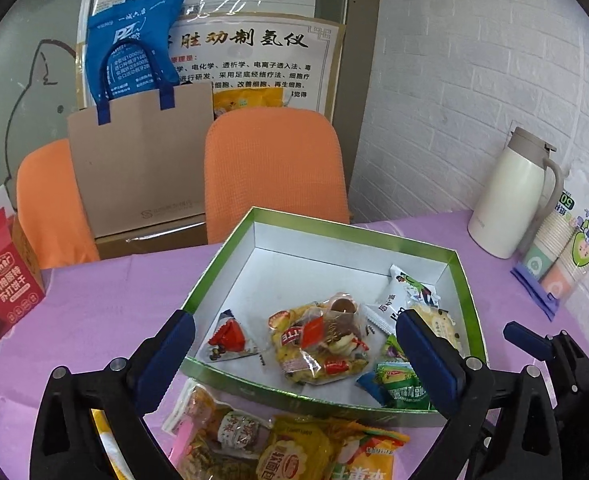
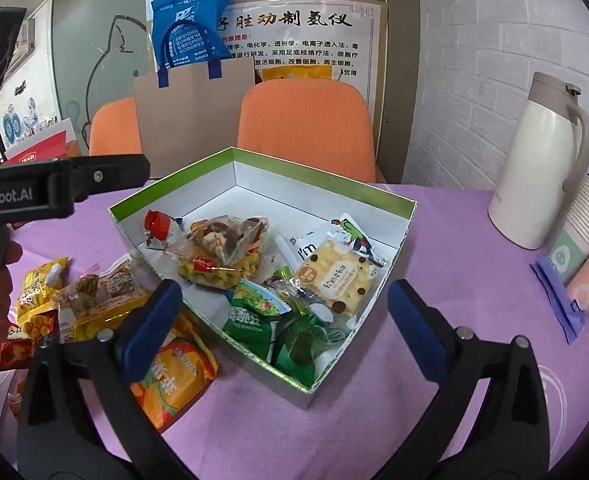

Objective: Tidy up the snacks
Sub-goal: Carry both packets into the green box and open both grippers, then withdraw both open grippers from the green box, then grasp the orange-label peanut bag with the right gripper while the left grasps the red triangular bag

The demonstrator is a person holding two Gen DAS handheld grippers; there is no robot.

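Note:
A green-rimmed white box (image 1: 326,229) (image 2: 322,178) sits on the purple table and holds several snack packets: a clear mixed-snack bag (image 1: 320,338) (image 2: 224,252), a red packet (image 1: 230,336) (image 2: 158,226), a cracker packet (image 2: 340,276) and green packets (image 1: 400,386) (image 2: 254,320). More packets lie outside the box's near-left side: yellow and orange bags (image 1: 294,452) (image 2: 174,380) and a clear bag (image 1: 218,436) (image 2: 102,284). My left gripper (image 1: 294,364) is open and empty above the box's near edge. My right gripper (image 2: 284,322) is open and empty above the box's near corner.
A white thermos jug (image 1: 510,192) (image 2: 542,160) and a pack of paper cups (image 1: 562,256) (image 2: 586,248) stand at the right by the brick wall. A red cracker carton (image 1: 2,284) is at the left. Orange chairs (image 1: 274,168) and a paper bag (image 1: 142,168) are behind the table.

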